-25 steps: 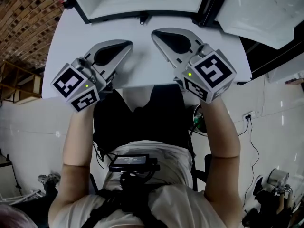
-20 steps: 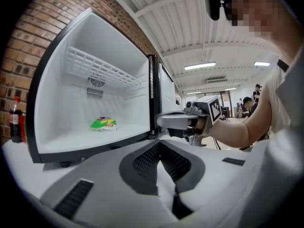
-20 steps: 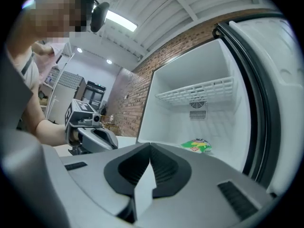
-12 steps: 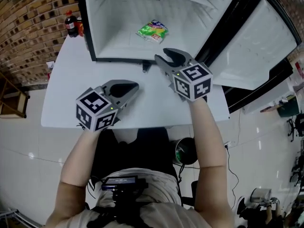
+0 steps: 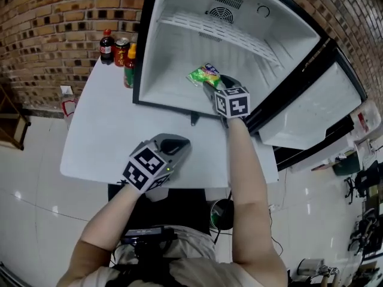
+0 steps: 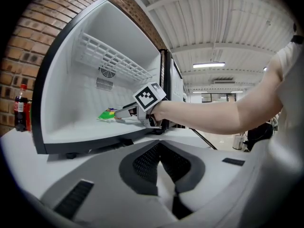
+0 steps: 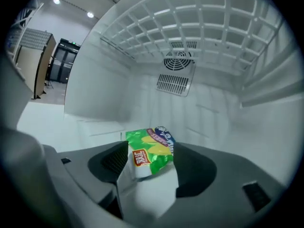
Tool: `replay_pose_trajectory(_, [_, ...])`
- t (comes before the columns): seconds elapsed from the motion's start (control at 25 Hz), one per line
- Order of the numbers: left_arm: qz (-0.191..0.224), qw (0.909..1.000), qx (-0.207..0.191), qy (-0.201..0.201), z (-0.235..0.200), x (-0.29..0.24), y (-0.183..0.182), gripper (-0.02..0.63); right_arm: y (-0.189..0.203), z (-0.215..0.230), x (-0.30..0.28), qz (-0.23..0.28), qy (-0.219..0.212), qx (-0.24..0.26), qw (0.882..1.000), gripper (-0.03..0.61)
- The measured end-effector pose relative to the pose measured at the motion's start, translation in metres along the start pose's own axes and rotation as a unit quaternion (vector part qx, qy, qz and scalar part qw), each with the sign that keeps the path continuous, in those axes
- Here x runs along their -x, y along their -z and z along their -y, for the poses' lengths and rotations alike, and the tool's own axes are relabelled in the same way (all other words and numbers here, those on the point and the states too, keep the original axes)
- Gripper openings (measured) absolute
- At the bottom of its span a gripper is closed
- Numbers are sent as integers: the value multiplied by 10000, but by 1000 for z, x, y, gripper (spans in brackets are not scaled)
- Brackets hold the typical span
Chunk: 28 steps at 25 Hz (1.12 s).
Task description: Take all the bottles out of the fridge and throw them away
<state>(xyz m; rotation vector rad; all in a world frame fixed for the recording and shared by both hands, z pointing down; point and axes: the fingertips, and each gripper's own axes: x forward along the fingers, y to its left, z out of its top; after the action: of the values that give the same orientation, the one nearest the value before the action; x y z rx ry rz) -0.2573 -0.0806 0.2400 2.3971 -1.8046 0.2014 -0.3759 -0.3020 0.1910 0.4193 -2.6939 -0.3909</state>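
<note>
Outside the open white fridge (image 5: 173, 58), at the white table's (image 5: 102, 136) far corner by the brick wall, a dark cola bottle (image 5: 107, 45) and a smaller yellow-topped bottle (image 5: 129, 69) are stood upright, caps up. The right gripper (image 5: 210, 84) is stretched level into the fridge, jaws just opened wide, with a green snack packet (image 5: 204, 75) framed loosely between them, not pinched. The left gripper (image 5: 173, 143) is kept closed, low over the table's near edge.

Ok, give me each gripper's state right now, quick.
Left gripper: shut, nothing in it.
Right gripper: open, its jaws have just been opening; the green snack packet lies between them, not gripped.
</note>
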Motion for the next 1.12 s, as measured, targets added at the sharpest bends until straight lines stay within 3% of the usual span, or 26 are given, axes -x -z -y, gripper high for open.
replay_pose_trajectory(0.16, [12, 9999, -2, 157, 5, 1, -5, 11, -13, 17, -9, -14, 22, 75, 10000, 324])
replay_pose_trajectory(0.36, [9, 9999, 6, 171, 7, 2, -5, 11, 8, 4, -30, -606, -837, -216, 9944, 318])
replay_pose_trajectory(0.48, [16, 9998, -3, 174, 6, 2, -5, 11, 9, 1, -33, -691, -996, -261, 9923, 266])
replay_pose_trajectory(0.6, [6, 9999, 8, 163, 6, 2, -5, 11, 9, -1, -29, -697, -948, -95, 9930, 174])
replay_pose_trajectory(0.8, [23, 10000, -29, 72, -1, 0, 0, 11, 6, -11, -17, -720, -795, 500, 9930, 152])
replay_pose_trajectory(0.92, [-1, 10000, -2, 87, -1, 0, 0, 11, -4, -17, -6, -497, -701, 683, 9940, 149])
replay_pose_trajectory(1.12, [-10, 10000, 29, 78, -2, 2, 3, 11, -37, -28, 30, 257, -793, 521, 9952, 149])
